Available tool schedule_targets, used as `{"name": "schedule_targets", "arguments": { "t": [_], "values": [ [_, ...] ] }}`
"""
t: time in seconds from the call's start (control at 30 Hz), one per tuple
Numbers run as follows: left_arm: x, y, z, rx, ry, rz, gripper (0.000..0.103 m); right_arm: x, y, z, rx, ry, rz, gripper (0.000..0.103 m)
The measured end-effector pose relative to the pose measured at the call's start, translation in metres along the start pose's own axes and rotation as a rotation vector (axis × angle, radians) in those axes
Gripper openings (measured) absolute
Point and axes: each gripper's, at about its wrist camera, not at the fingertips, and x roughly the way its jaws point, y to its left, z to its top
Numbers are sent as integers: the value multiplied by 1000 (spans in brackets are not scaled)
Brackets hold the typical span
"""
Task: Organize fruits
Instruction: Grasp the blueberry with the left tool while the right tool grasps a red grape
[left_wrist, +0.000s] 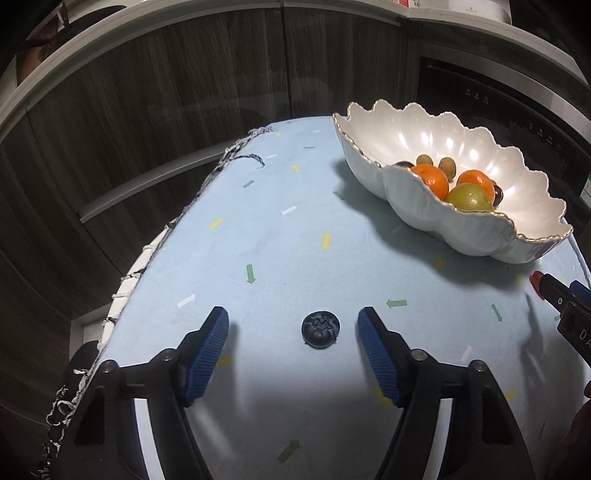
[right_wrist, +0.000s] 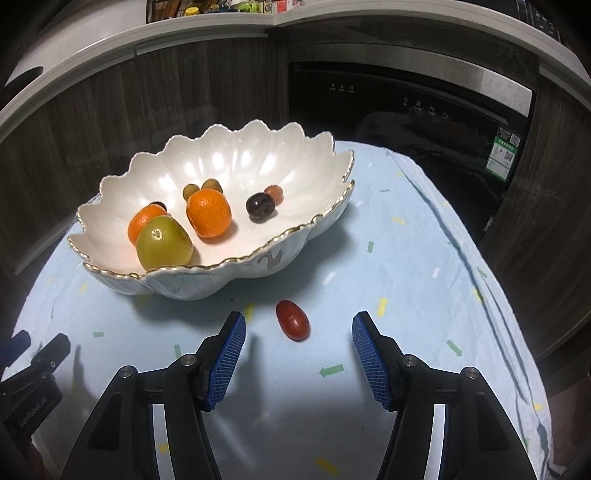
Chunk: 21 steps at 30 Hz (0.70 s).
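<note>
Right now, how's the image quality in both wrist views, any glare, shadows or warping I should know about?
Left wrist view: strong fisheye bending of the cabinets, bright glare patches inside the bowl, and its dark shadow on the cloth; the blueberry looks sharp. Right wrist view: same warping, black corners, glare in the bowl, and the red grape sharp between the right tongs.

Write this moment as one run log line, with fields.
left gripper: open, around blueberry | right gripper: open, around red grape tomato | bowl: holds other fruits
</note>
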Motion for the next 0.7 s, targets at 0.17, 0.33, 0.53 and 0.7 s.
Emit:
{"name": "schedule_targets", "arguments": {
  "t": [0.17, 0.33, 0.53, 0.7],
  "values": [
    [7, -2, -1, -5, 20, -15, 61, 8, 0, -1, 2, 20, 6, 61],
    [8, -3, -1, -10, 17, -32, 58, 11, 0, 0, 7, 25, 16, 61],
    [6, -7, -4, 3, -2, -52, 46, 16, -2, 1, 23, 37, 26, 48],
    [5, -9, -5, 13, -7, -70, 38, 22, -3, 3, 34, 50, 34, 40]
  ]
}}
